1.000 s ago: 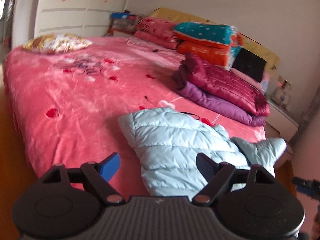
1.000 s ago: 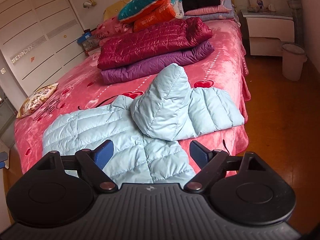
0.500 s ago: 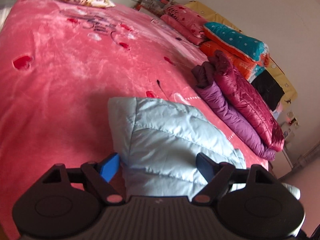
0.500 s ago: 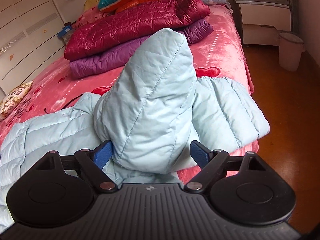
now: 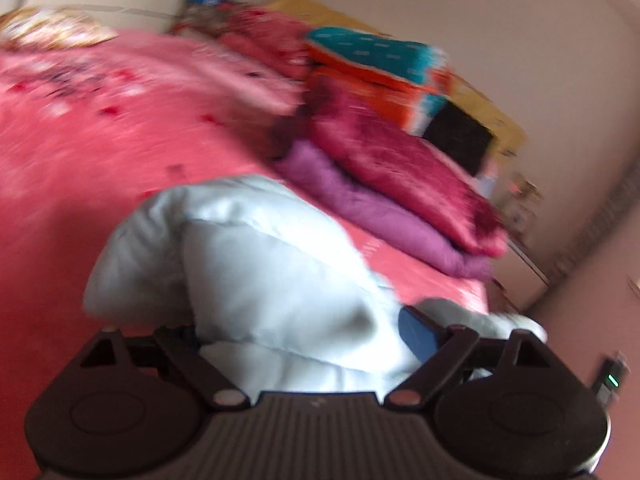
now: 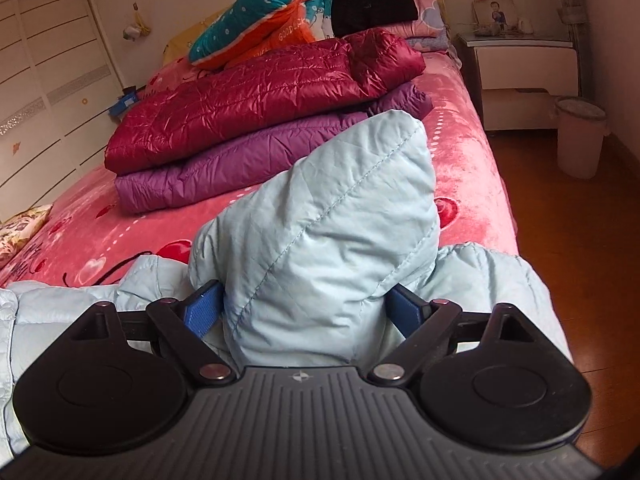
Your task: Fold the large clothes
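Found the left gripper (image 5: 304, 334) at the near left end of the pale jacket (image 5: 272, 280), which lay along the near edge of the bed (image 5: 80, 152). Caught it blurred, wide apart and just opened further, with a puffed fold of jacket bulging between the pads but not pinched. Judged the step as taking hold for a fold. Needed both pads pushed deep past the fold before closing, so as to bite through every layer rather than the slippery shell alone.

Found the right gripper (image 6: 304, 312) at the jacket's right end, likewise apart, straddling the base of the hood (image 6: 328, 220), which stood upright between the pads. Saw both pads right against the fabric, yet no squeeze. Needed a low grip there, at the neck, since down fill springs back and slides. Judged it best to close both sides together and lift level, so as to keep the body from twisting.

Counted, left to right:
- one pillow (image 6: 20, 228) at the far left edge
- one pale jacket to fold, near
- two folded jackets further back, maroon (image 6: 260, 108) on purple (image 6: 240, 168)
- one teal-and-orange quilt (image 6: 260, 36) behind them
- one nightstand (image 6: 524, 64)
- one bin (image 6: 578, 136) on the floor, far right
- two grippers in all
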`<act>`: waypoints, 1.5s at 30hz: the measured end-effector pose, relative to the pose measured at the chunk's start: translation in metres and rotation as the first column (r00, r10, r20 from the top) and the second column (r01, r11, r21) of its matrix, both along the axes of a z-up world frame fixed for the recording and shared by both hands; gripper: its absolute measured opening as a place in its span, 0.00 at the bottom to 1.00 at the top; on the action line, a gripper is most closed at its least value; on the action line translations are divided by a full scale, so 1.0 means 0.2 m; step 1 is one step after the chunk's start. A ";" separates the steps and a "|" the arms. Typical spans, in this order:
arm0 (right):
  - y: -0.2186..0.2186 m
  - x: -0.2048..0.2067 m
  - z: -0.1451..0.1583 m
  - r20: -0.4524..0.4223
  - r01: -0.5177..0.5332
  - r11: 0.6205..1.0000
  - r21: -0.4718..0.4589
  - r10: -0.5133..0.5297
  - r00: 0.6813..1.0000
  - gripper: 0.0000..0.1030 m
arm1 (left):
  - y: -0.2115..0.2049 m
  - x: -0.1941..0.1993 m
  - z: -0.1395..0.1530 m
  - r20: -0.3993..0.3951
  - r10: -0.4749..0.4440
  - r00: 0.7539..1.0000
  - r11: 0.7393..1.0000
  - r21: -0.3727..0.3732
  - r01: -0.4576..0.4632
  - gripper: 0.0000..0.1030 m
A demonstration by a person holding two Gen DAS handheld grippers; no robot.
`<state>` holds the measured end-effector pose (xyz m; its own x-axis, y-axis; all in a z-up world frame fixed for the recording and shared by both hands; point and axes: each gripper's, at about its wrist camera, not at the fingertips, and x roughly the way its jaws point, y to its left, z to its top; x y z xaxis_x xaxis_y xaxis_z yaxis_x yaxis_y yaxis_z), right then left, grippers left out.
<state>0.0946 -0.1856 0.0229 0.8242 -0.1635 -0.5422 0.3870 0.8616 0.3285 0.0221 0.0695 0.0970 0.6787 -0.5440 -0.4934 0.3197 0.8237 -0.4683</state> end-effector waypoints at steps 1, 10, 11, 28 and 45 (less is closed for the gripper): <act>-0.01 0.01 0.00 0.002 0.000 1.000 0.014 0.000 1.000 1.00 | -0.08 -0.03 0.03 0.027 -0.063 0.998 0.998 0.008 0.063 0.89; -0.11 0.01 -0.04 0.014 0.038 0.988 0.146 -0.041 0.999 1.00 | -0.39 -0.38 0.16 0.122 -0.545 0.829 0.830 0.214 0.514 0.91; -0.13 0.02 -0.05 0.011 0.043 0.986 0.160 -0.045 0.999 1.00 | -0.36 -0.40 0.16 0.110 -0.551 0.827 0.826 0.219 0.520 0.91; -0.15 0.03 -0.06 -0.023 0.031 0.978 0.208 -0.027 0.999 1.00 | 0.46 0.02 -0.10 0.005 0.066 0.998 0.973 0.220 -0.066 0.88; -0.15 0.08 -0.05 -0.042 0.017 0.985 0.172 -0.010 0.999 1.00 | 0.29 0.17 -0.17 -0.021 0.058 0.998 0.994 -0.092 -0.060 0.87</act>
